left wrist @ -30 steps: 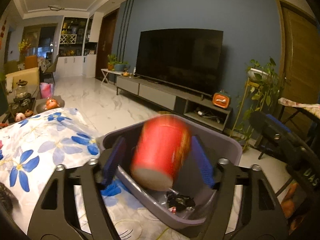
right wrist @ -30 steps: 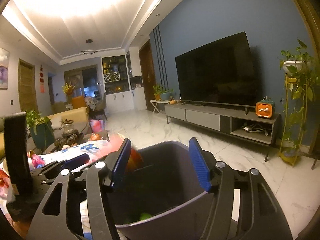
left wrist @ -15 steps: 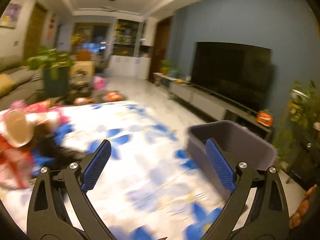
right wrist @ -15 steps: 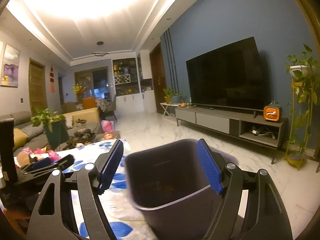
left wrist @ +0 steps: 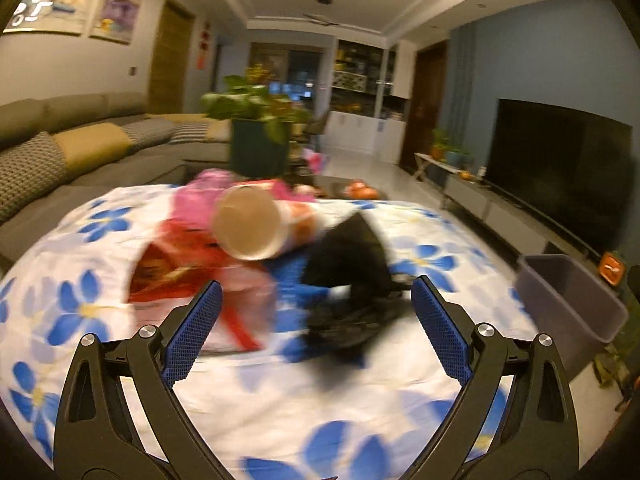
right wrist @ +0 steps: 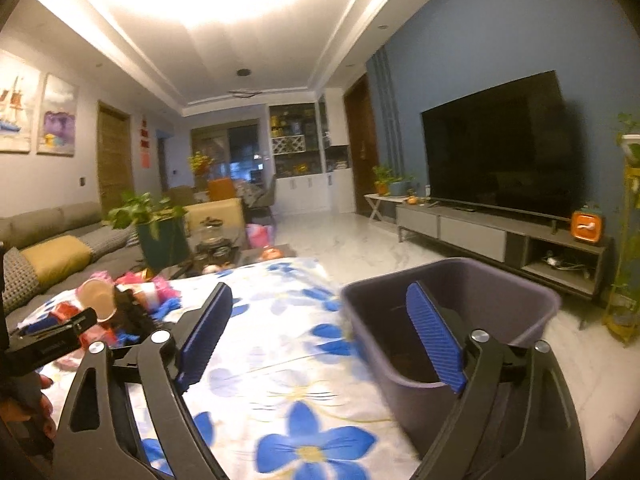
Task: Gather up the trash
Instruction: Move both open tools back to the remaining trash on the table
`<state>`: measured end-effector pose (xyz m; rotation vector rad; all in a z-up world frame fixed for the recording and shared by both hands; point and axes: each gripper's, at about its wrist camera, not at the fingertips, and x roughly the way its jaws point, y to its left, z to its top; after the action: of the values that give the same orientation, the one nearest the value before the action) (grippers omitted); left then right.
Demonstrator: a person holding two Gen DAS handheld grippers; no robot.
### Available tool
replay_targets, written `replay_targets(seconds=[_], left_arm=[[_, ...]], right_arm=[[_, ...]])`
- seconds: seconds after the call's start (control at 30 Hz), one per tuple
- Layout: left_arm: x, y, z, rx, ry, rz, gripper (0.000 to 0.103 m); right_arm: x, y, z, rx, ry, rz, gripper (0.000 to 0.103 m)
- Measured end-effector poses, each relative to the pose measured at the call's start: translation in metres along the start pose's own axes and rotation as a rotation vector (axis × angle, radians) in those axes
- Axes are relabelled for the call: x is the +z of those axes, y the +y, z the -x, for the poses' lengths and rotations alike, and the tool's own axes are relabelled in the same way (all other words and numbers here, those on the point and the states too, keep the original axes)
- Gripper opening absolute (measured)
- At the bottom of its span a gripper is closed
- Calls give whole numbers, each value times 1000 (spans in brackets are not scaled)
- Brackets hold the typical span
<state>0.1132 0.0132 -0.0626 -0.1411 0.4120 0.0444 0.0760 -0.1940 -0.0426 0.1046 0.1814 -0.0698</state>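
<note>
A pile of trash lies on the flowered tablecloth [left wrist: 320, 400]: a tipped paper cup [left wrist: 248, 226], red wrappers [left wrist: 180, 268], pink packaging [left wrist: 200, 196] and a black bag [left wrist: 348, 264]. My left gripper [left wrist: 316, 336] is open and empty, just short of the pile. The grey bin [left wrist: 568, 296] stands off the table's right edge. In the right wrist view my right gripper [right wrist: 320, 340] is open and empty, with the bin [right wrist: 460, 320] close ahead on the right. The pile [right wrist: 116, 304] and the left gripper [right wrist: 48, 344] show at the left.
A sofa [left wrist: 60, 152] with cushions runs along the left. A potted plant [left wrist: 260, 136] and a low tea table stand behind the pile. A TV [right wrist: 496, 152] on a long cabinet lines the blue wall. A plant stand [right wrist: 628, 240] is at far right.
My left gripper dropped the red cup into the bin, then swung left from the bin to the trash pile. The bin has drawn back from my right gripper.
</note>
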Motion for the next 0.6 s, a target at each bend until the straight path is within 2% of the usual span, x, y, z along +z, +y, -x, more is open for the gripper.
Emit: replay_targets(seconds=[0.27,0.43,0.6], left_arm=[[-1,56,14,114,-28,21,94],[0,80,16,151,-43,39,94],[-1,92,9,166,-34,28,94]], right_arm=[[-16,45,-30,74,58,-1,89],[-18,72,-45,102,58,-4,93],[-16,102,-58,158,57,32,93]])
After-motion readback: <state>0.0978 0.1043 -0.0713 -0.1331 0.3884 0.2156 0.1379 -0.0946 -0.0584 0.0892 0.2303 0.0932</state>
